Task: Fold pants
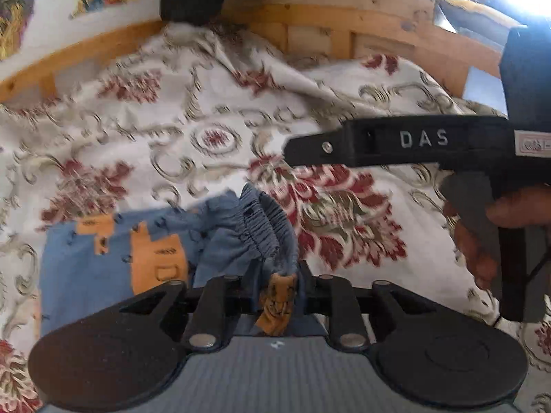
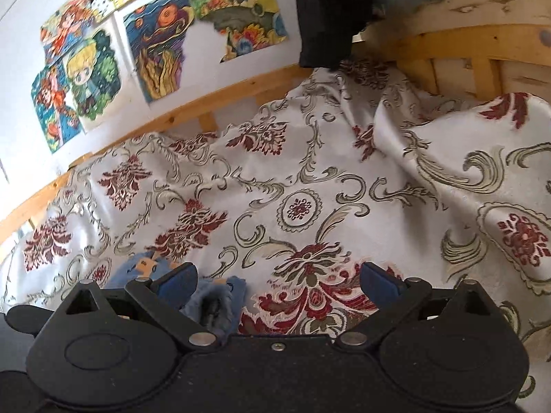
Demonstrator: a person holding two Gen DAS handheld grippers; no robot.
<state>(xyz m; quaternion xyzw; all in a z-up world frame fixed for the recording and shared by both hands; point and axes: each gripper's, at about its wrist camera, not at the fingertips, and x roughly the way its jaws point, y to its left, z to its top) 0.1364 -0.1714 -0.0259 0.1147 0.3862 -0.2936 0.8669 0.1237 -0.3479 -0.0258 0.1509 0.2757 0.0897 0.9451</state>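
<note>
Left wrist view: the left gripper (image 1: 277,296) is closed on the waistband of the blue pants (image 1: 113,254), which lie on the floral bedspread (image 1: 172,120).
Right wrist view: the right gripper (image 2: 277,284) stands wide open, holding nothing; the pants (image 2: 220,296) are just below its left finger.

Both wrist cameras are looking down, close, across the floral bedspread (image 2: 310,179) toward the wooden bed rail (image 2: 465,44). The 2 views are sharing that bedspread, the rail, and the blue pants (image 1: 103,258) lying on it.
</note>
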